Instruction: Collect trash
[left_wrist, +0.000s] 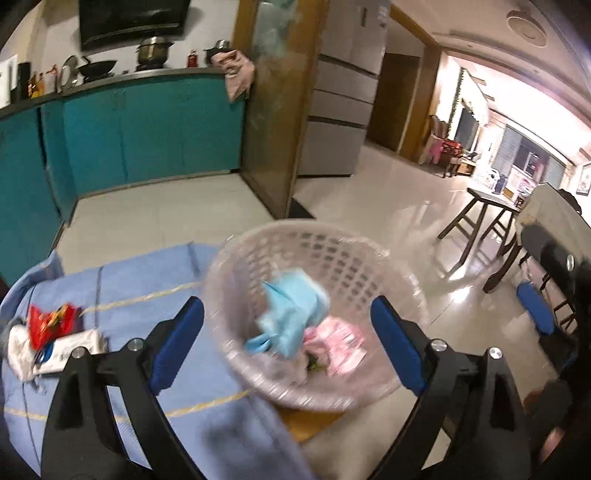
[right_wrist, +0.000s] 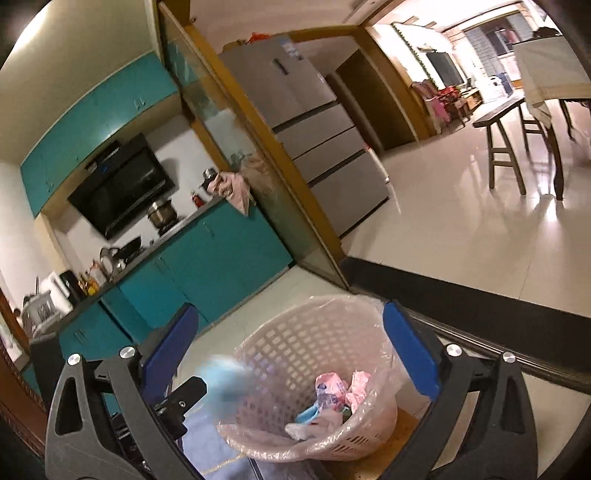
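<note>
In the left wrist view the pink lattice basket (left_wrist: 314, 273) fills the lower centre of the frame, lined with a clear plastic bag and standing at the edge of a table draped in a blue cloth (left_wrist: 129, 295). The basket is upright with its mouth open upward, tipped a little toward the camera by the lens. The left gripper (left_wrist: 288, 339) hangs above it with its blue-padded jaws spread wide and nothing between the pads. A crumpled light blue wrapper (left_wrist: 291, 314) shows blurred over the basket's mouth, its long axis running roughly from upper right to lower left; whether it is in the air or already lying in the basket I cannot tell. Pink wrappers (left_wrist: 340, 343) lie at the bottom of the basket, right of the blue piece.

At the lower left of that frame, more litter sits on the cloth: a red packet (left_wrist: 48, 321) on top of a white carton (left_wrist: 70, 350), long side pointing toward the right.

In the right wrist view the right gripper (right_wrist: 291, 350) also stands wide apart and empty, framing the same basket (right_wrist: 295, 343) at lower centre. A blue blur (right_wrist: 225, 384) shows at the basket's left rim
</note>
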